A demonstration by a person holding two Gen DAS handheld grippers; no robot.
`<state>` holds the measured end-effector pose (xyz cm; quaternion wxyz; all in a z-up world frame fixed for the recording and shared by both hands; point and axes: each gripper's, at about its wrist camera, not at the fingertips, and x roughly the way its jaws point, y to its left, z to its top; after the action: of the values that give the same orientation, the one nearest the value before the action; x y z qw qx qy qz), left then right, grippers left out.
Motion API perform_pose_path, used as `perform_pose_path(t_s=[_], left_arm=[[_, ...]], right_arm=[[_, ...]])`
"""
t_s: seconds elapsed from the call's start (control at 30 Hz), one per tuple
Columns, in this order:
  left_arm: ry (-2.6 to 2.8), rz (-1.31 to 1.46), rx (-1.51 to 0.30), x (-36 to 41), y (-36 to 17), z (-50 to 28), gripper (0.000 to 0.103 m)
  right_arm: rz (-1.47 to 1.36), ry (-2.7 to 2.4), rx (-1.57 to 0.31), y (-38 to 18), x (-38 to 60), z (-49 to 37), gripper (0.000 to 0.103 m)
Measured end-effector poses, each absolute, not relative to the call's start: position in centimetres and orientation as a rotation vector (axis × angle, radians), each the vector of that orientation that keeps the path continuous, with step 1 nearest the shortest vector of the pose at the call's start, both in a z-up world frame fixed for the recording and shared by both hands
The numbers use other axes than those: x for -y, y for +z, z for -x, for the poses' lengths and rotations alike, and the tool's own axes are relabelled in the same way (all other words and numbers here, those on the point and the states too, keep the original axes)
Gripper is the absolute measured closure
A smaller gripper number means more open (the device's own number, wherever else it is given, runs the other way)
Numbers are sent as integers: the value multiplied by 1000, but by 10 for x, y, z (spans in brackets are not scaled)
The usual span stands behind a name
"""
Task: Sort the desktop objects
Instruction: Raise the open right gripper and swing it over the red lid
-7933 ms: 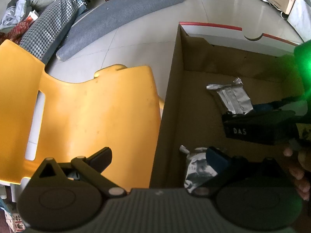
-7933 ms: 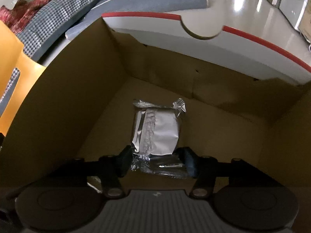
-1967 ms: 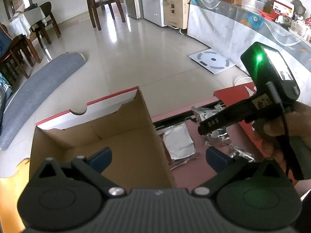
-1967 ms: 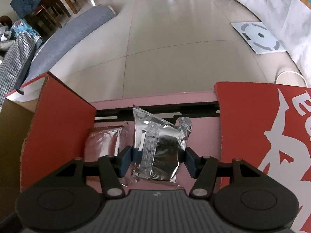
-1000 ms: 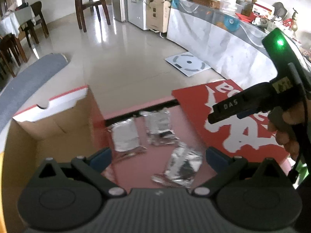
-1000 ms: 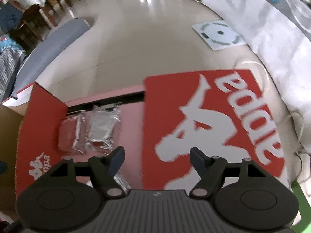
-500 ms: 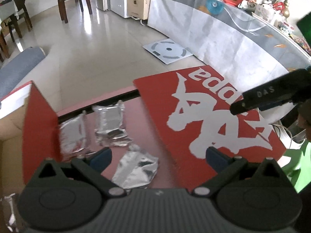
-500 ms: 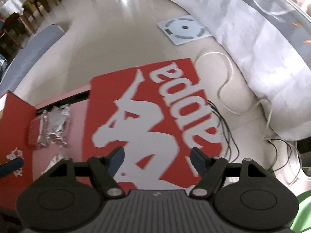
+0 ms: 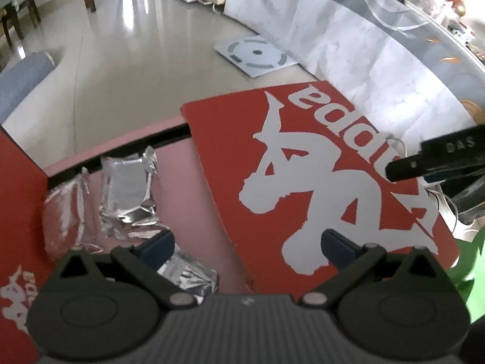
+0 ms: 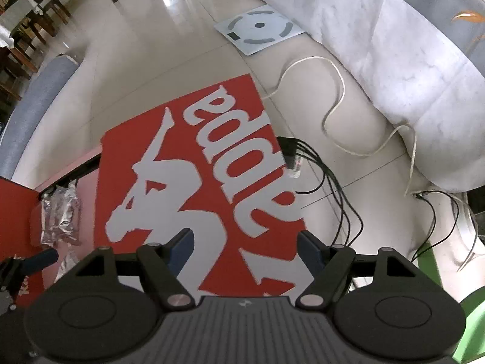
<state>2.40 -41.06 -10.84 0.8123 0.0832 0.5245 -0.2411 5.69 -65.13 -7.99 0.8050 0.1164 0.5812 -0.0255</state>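
Three silver foil packets lie on the pink surface (image 9: 182, 194): one at the back (image 9: 125, 182), one to its left (image 9: 60, 212), one nearest (image 9: 194, 276). My left gripper (image 9: 247, 244) is open and empty; its left finger hangs just above the nearest packet and its right finger over the red lid (image 9: 318, 182). My right gripper (image 10: 245, 248) is open and empty above the same red lid (image 10: 197, 166), well right of the packets (image 10: 60, 212). The left gripper's fingertip (image 10: 39, 261) shows at the left edge.
A red box flap (image 9: 18, 197) stands left of the packets. On the tiled floor beyond the lid lie black cables (image 10: 327, 182), a white cord (image 10: 333, 91) and a bathroom scale (image 10: 259, 27). A white draped cloth (image 10: 394, 60) hangs at the right.
Two seconds ago my right gripper was shut on a foil packet; that packet now lies on the pink surface. Both grippers have swung right, from the brown carton to over the red lid.
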Motion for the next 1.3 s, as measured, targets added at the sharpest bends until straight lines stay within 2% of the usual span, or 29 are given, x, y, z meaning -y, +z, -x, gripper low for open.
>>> perform_pose_path(t_s=[0.13, 0.27, 0.47, 0.63, 0.83, 0.93, 1.3], left_arm=[[-518, -165, -1149, 417, -120, -33, 0], [-521, -166, -1172, 422, -130, -37, 0], [-539, -154, -1187, 427, -138, -38, 0], [-562, -91, -1206, 427, -141, -42, 0], [-592, -107, -1206, 438, -140, -38, 0], [-587, -108, -1195, 439, -140, -38, 0], [-541, -110, -1133, 437, -128, -38, 0]], right_arm=[[-252, -24, -1276, -89, 656, -61, 28], [-231, 12, -1279, -94, 656, -63, 22], [-272, -21, -1281, -96, 667, -64, 22], [-276, -11, -1357, -112, 667, -66, 20], [-194, 16, -1380, -115, 658, -63, 21], [-179, 13, -1375, -114, 658, -60, 24], [-168, 51, -1331, -106, 653, -55, 24]])
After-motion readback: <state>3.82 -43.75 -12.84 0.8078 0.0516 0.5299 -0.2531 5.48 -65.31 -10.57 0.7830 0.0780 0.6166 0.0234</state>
